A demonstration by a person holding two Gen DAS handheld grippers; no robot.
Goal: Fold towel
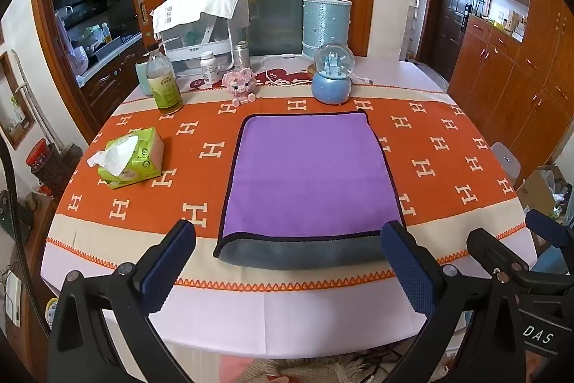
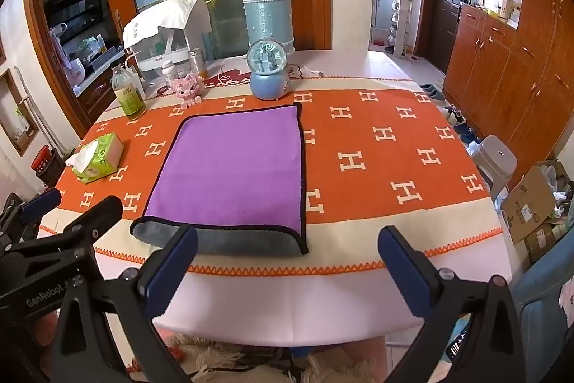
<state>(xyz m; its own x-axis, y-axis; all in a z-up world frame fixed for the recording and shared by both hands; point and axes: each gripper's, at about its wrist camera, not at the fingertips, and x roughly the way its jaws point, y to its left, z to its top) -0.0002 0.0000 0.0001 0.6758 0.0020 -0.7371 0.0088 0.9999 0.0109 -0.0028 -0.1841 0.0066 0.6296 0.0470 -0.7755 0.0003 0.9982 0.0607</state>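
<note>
Grippers first: the left gripper (image 1: 288,261) hangs over the near edge of the surface (image 1: 287,314) with its jaws spread wide and nothing between them; its right pad (image 1: 409,268) sits just in front of the towel's near right corner. The right gripper (image 2: 287,264) is likewise wide and empty, and its left pad (image 2: 172,266) overlaps the towel's near edge in that view, though contact cannot be judged.

The towel (image 1: 308,174) lies flat on the orange runner (image 1: 448,153), purple face up with a dark binding. Along its near edge a grey strip (image 1: 297,252) of its underside shows, so it looks folded once.

Left of the towel, well apart, sits a green tissue pack (image 1: 131,158) with a sheet pulled up. Beyond the towel's far left corner stands a bottle (image 1: 163,83) with a green label, and near it a pink block figure (image 1: 239,83) and a white pill jar (image 1: 208,67). Just past the towel's far right corner stands a blue snow globe (image 1: 332,76), with a white cord (image 1: 287,60) and a tall blue cylinder (image 1: 325,26) behind it. Farther back is a white rack (image 1: 202,27) draped with a cloth.

Right of the towel the runner carries only its H pattern. Off the surface on that side, the right wrist view shows a grey stool (image 2: 497,160) and cardboard boxes (image 2: 531,203) on the floor.
</note>
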